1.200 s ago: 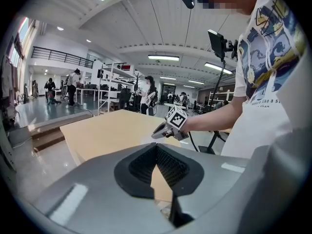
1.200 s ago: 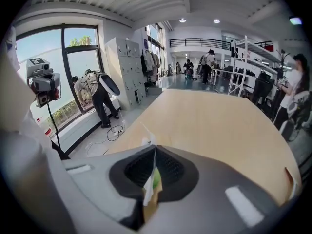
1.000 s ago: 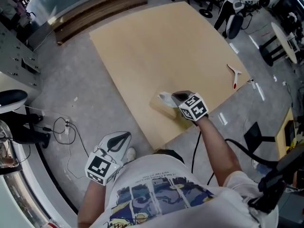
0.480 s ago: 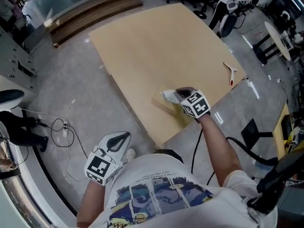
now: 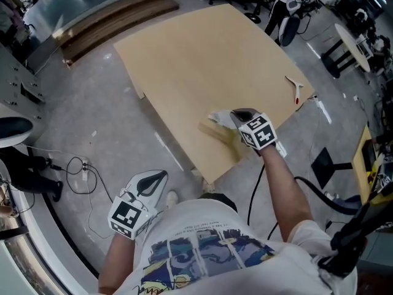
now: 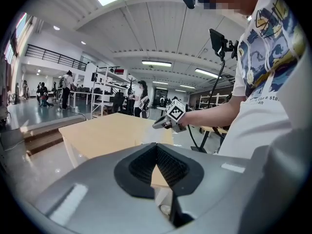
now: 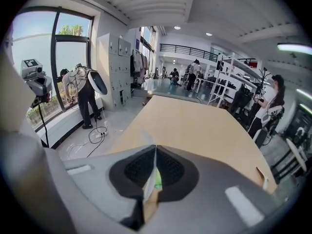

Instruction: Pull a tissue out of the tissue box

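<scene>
A tan tissue box [image 5: 222, 141] lies on the wooden table [image 5: 202, 60] near its front corner. My right gripper [image 5: 235, 116] hangs just above the box, shut on a white tissue [image 5: 217, 117] that trails from the jaws down towards it. In the right gripper view the tissue [image 7: 147, 185] is pinched between the closed pads, with a bit of green from the box [image 7: 157, 181] below. My left gripper [image 5: 155, 182] is held low beside my body, off the table and over the floor, shut and empty. From the left gripper view [image 6: 156, 146] the right gripper [image 6: 161, 123] shows across the table.
A small white and red tool [image 5: 295, 89] lies near the table's right edge. Cables [image 5: 83, 165] run over the floor at the left. Wooden planks [image 5: 116, 14] lie beyond the table. Chairs and stands [image 5: 344, 48] crowd the right. A person [image 7: 87, 95] stands by the window.
My right gripper has lifted a little with the tissue, which now stands higher above the box. The left gripper has stayed in about the same spot.
</scene>
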{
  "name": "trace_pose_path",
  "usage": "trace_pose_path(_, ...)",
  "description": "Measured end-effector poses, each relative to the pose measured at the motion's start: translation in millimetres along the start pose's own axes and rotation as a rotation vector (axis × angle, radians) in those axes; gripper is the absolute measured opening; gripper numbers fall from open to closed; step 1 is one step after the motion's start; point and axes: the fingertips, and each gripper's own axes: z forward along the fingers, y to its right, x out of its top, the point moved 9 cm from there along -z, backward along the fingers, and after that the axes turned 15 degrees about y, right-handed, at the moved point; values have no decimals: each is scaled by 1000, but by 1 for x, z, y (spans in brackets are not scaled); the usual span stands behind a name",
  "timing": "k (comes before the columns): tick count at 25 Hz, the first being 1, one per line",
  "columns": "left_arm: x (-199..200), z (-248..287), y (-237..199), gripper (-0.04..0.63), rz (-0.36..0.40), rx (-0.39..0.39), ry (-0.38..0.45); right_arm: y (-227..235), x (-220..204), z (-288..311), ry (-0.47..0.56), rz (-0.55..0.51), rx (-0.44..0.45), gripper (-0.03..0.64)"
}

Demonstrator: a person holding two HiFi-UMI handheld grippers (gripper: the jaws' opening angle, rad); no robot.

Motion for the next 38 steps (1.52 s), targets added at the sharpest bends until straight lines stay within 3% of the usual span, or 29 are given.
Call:
trace_pose_path(15, -4, -21, -10, 2, 11, -98, 4, -41, 31, -40, 82, -7, -100, 3)
trace_pose_path(38, -15, -20, 15, 2, 31, -327, -13, -141, 50, -122, 163, -15, -139, 3)
